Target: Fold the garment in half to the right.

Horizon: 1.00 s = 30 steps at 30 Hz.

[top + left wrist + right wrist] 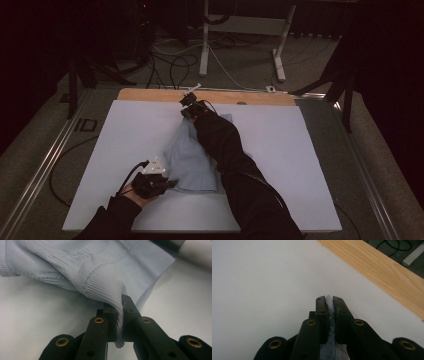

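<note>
Sweater (192,160), pale blue knit, lies mid-worktop (125,130) on the white sheet, stretched between both claws. Long axis runs near-to-far, tilted slightly right at the far end.

Left claw (167,184): clenched on a ribbed edge of the sweater at the near end. In the left gripper view the ribbing (105,287) is pinched between the jaws and the rest of the knit fans out ahead and up-left of the left claw (119,315).

Right claw (189,107): at the far end, close to the wooden strip (150,95) along the worktop's back edge. In the right gripper view the right claw (330,302) is clamped on a thin fold of blue knit (329,315), with bare white sheet ahead of it and the wood edge (387,272) off to the right.

Key relation: the claws sit at opposite ends of the long axis, the right arm (225,150) reaching over the fabric, the left staying close to the person. Fabric between them looks bunched, not flat. My read: the next move is to pull apart along that axis or lift together; the left is the anchor side, the right has the reach. Risk: the thin pinch at the right slips first.
</note>
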Each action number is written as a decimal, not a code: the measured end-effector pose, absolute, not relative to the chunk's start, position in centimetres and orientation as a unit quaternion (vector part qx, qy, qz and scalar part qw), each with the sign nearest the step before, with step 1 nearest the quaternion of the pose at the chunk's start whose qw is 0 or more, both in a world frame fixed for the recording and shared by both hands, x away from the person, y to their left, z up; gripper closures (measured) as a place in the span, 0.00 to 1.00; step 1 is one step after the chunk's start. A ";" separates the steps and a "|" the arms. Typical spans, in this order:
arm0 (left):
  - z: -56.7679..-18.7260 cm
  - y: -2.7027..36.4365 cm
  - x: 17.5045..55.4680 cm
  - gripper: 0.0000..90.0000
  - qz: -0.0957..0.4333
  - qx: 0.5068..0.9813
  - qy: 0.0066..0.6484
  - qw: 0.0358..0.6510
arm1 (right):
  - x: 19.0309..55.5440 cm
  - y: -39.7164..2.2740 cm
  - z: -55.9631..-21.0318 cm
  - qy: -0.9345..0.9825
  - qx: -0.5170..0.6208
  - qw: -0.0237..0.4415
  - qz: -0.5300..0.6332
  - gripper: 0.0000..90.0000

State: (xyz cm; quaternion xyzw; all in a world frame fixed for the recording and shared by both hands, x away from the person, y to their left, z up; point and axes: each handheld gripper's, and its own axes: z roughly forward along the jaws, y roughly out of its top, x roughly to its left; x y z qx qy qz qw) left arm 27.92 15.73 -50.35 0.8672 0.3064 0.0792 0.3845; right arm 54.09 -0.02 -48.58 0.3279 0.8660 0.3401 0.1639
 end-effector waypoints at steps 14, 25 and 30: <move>-48.2 13.6 27.9 0.96 0.085 0.877 0.272 0.387 | 53.5 -2.0 -45.8 0.856 0.329 0.164 0.364 0.94; -47.0 11.5 27.9 0.96 0.088 0.886 0.242 0.386 | 53.1 -4.4 -44.7 0.848 0.332 0.168 0.377 0.94; -46.6 10.2 28.0 0.96 0.087 0.891 0.228 0.384 | 52.9 -5.4 -44.4 0.845 0.334 0.166 0.384 0.94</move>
